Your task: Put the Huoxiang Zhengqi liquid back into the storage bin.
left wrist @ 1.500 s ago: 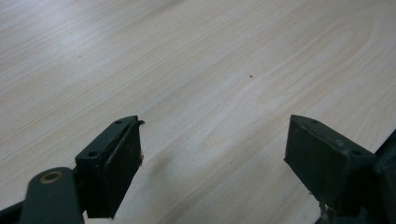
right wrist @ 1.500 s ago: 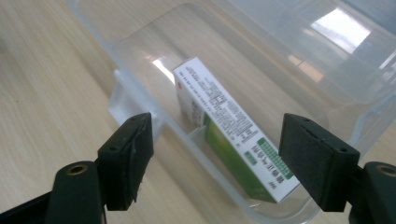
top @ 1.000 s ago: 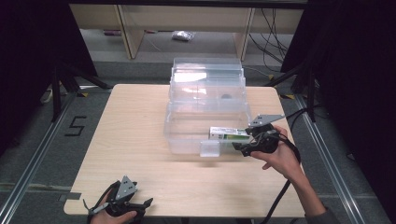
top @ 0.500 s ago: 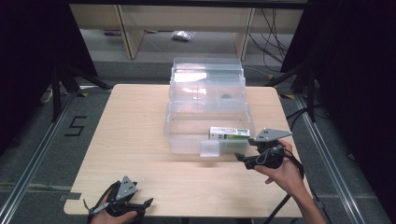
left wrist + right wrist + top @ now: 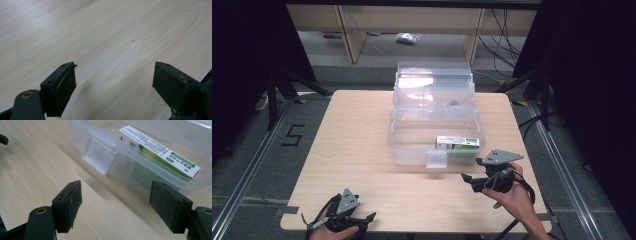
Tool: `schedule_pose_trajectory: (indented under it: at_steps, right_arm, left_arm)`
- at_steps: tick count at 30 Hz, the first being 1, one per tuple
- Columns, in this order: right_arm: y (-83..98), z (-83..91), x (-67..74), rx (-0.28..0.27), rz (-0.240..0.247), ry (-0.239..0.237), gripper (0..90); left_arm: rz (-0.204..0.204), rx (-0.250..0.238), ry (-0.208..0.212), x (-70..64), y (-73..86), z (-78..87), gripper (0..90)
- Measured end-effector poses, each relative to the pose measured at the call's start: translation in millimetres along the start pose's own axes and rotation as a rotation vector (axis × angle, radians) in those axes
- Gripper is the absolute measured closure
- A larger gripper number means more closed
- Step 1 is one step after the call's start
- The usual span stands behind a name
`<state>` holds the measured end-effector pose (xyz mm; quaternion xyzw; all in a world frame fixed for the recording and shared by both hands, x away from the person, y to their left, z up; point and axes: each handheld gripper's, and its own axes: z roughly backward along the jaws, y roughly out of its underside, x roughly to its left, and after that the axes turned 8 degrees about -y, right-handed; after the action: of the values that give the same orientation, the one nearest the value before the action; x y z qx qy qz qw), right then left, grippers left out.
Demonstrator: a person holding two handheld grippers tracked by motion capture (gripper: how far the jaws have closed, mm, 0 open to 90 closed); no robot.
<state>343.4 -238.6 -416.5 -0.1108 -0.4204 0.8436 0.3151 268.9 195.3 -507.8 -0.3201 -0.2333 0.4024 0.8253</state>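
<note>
Nearest me, my left gripper [image 5: 362, 220] sits low at the table's [image 5: 352, 150] near edge with its jaws spread wide over bare wood, nothing between them. Further in on the other side, my right gripper [image 5: 468, 178] hovers just off the front wall of the clear plastic box [image 5: 412, 145], jaws also spread and empty, pointing towards its front latch [image 5: 436, 160]. Beyond that, the green-and-white carton [image 5: 457, 144] lies flat inside the box at its front right, close behind the wall, and the open lid [image 5: 434, 82] stands up at the far side
</note>
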Motion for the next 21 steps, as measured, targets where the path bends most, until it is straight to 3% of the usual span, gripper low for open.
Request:
schedule_pose_trajectory:
  at_steps: [2,6,7,8,15,21]
  right_arm:
    - [3.2,0.1,1.9,-0.013,-0.004,0.006,27.2]
    - [12.2,-3.0,6.1,-0.026,-0.027,0.002,25.8]
    - [14.7,-4.3,5.5,-0.026,-0.014,0.003,25.5]
    - [17.5,-5.2,7.5,-0.030,-0.038,0.005,25.2]
    - [35.6,-11.9,10.8,-0.016,-0.072,-0.011,22.0]
    - [47.6,-9.8,11.5,-0.023,-0.068,-0.013,21.4]
  left_arm:
    - [0.031,-0.018,0.008,-2.2,0.3,-1.0,18.1]
    - [0.022,-0.012,-0.003,-2.0,0.2,-0.8,18.1]
    - [0.019,-0.011,-0.003,-2.0,0.1,-0.7,18.1]
    - [0.019,-0.011,-0.003,-2.0,0.1,-0.7,18.1]
    - [0.019,-0.012,-0.002,-2.0,0.1,-0.6,18.1]
    - [0.014,-0.020,0.007,-1.7,0.1,0.3,18.1]
